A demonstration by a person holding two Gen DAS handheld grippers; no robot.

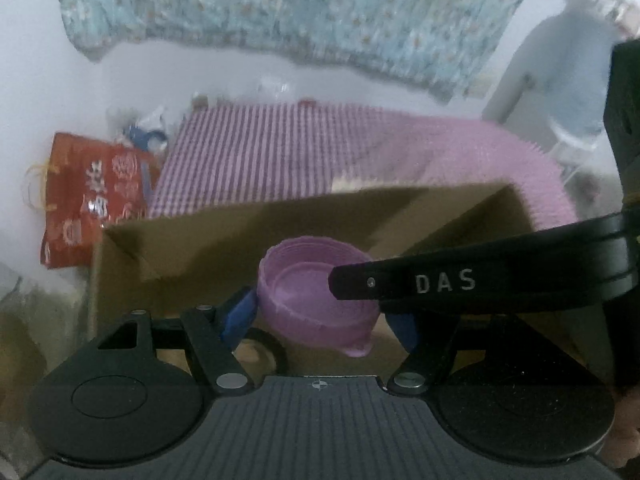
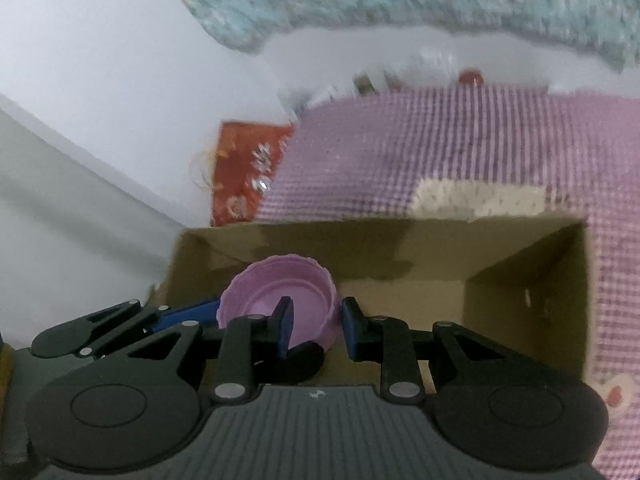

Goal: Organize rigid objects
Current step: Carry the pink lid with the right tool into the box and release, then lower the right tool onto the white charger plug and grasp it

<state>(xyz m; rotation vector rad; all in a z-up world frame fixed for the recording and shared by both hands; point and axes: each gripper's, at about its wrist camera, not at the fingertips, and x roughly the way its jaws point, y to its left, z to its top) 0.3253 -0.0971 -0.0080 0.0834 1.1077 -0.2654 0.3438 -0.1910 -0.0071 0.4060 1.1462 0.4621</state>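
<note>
In the left gripper (image 1: 322,320): jaws spread wide and clamped across the whole width of the pink bowl (image 1: 304,296), one blue pad pressed on its left wall, the other tucked against its lower right side. Bowl open side up, ribbed on the outside, with a small lip at its lower edge, just below centre of the left wrist view.

In the right gripper (image 2: 318,326): jaws nearly closed, pinching the right-hand wall of the same bowl, one pad inside the hollow, the other outside the rim. Seen from the left wrist as a black finger lettered "DAS", reaching in from the right edge, tip down in the bowl.

At lower left of the right wrist view, a blue pad (image 2: 188,316) of the left jaws, touching the bowl's left side.

Bowl held by both pairs of jaws, clear of the bottom of an open cardboard box (image 2: 440,248), towards the box's left end. Under the bowl, a dark rounded shape, too blurred to name. Remainder of the box floor bare brown card, shadowed in the right corner.

Behind and beside the box, a pink-and-white checked cloth (image 1: 260,152), across the middle of both views. At left of it, a red bag (image 1: 92,196) with white and gold print and a yellow cord handle. Along the top, pale blue flowered fabric (image 1: 280,8) against a white wall. Small objects at the cloth's far edge, blurred beyond telling.
</note>
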